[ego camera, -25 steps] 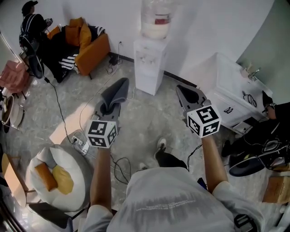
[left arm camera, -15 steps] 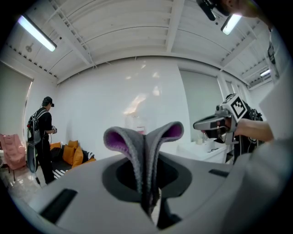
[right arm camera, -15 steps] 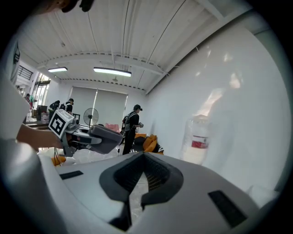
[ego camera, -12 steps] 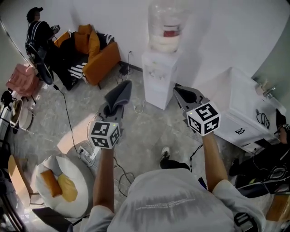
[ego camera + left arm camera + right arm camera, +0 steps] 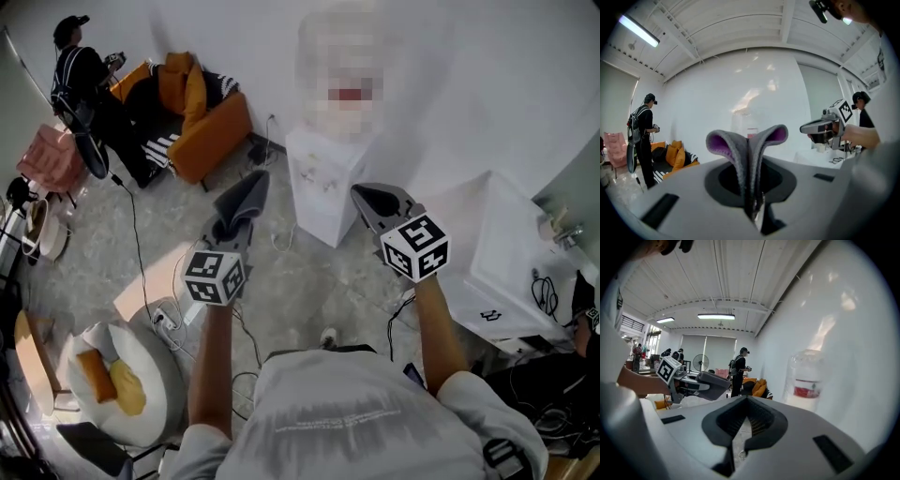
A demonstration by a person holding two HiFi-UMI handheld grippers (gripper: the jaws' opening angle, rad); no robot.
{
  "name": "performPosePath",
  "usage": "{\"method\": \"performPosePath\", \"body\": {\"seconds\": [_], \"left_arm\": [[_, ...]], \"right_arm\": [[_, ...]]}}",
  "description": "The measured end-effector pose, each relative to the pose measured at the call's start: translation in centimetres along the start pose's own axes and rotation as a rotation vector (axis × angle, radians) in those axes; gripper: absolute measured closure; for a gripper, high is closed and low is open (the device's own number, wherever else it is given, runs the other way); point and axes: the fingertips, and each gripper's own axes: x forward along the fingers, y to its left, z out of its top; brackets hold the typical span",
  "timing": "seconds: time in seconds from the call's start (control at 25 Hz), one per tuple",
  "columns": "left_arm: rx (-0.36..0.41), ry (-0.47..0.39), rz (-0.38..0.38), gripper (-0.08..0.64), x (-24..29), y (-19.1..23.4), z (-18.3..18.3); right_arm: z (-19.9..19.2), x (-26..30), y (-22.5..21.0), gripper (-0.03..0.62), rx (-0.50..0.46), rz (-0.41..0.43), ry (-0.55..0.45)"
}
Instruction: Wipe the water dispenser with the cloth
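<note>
- Your left gripper point(image 5: 232, 225) is clamped on the cloth point(image 5: 246, 195), which is folded and sticks up past the jaws, so a free flap is ready for wiping.
- Your right gripper point(image 5: 368, 199) has its jaws together on nothing; I think it is only held up as a spare.
- The dispenser point(image 5: 323, 183) stands on the floor at the wall, ahead between both grippers, not yet touched.
- Count: one cloth, one dispenser, two grippers.

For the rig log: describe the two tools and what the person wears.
Both the left tool and right tool are grey with dark tapered jaws, each carrying a white cube with black square markers. Worn: a light grey short-sleeved T-shirt.
</note>
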Motion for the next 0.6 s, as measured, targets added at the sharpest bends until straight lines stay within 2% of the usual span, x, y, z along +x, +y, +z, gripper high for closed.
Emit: {"method": "performPosePath", "body": {"seconds": [0.16,0.32,0.6], "left_arm": [[-0.023,0.032,0.015,0.514,2.6,-0.1,-0.8],[-0.043,0.052,0.021,0.514,4.7,0.2,-1.3],[-0.078,0.068,0.005,0.514,8.2,1.5,-2.5]], "right_arm": [[-1.0,1.3,-1.9,0.578,-0.015,0.059,0.017],[-2.0,2.3,-3.6,0.578,0.013,0.095,0.026],[-3.1,4.4,-5.8,0.578,0.080,0.086,-0.001]]}}
